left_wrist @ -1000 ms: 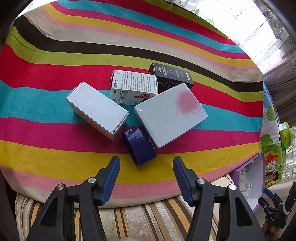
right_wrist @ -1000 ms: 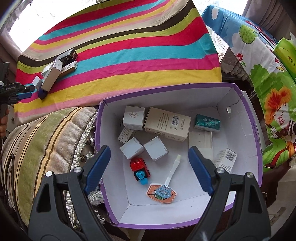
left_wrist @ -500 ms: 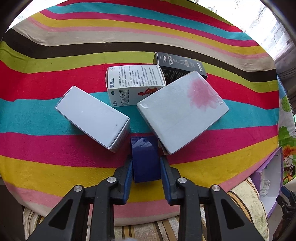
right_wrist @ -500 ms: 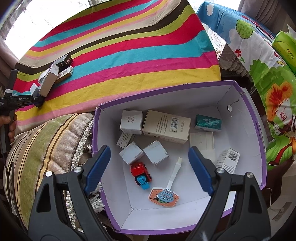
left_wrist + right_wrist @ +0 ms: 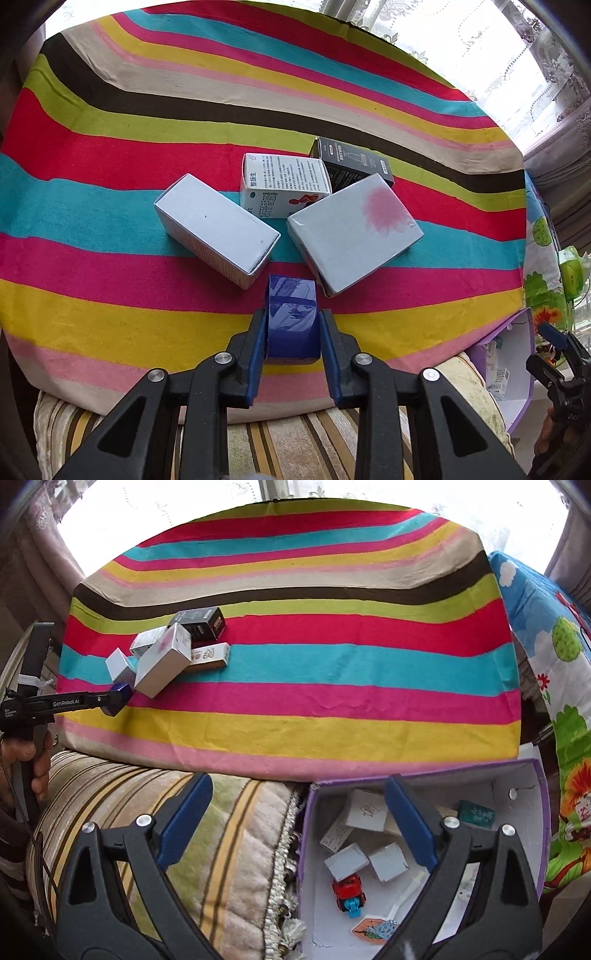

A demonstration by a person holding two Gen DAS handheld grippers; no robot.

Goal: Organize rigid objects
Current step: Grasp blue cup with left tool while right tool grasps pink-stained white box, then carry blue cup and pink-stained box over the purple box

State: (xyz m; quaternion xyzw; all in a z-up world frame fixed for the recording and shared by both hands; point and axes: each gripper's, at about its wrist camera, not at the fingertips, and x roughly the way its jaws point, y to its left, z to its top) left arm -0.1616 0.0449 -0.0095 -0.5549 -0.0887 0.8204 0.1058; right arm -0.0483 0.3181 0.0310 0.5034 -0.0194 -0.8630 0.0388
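Since a moment ago my left gripper (image 5: 292,334) has closed on the blue box (image 5: 291,317) and drawn it back from the other boxes; my right gripper (image 5: 295,825) has swung away from directly over the purple bin (image 5: 540,775) toward the cushion's (image 5: 229,834) edge. My left jaws are clenched on the blue box's two sides, holding it over the yellow and pink stripes of the striped cloth (image 5: 147,206), apart from the rest. Beyond it lie four boxes: a plain white box (image 5: 218,229) on the left, a pink-stained box (image 5: 354,230) on the right, a printed box (image 5: 284,184) between and behind them, and a black box (image 5: 351,162) farthest back. My right jaws are spread wide, gripping nothing, hovering over the bin's left rim and the cushion. Inside the bin lie several small white boxes (image 5: 347,860), a teal box (image 5: 476,812) and a red toy car (image 5: 349,890).
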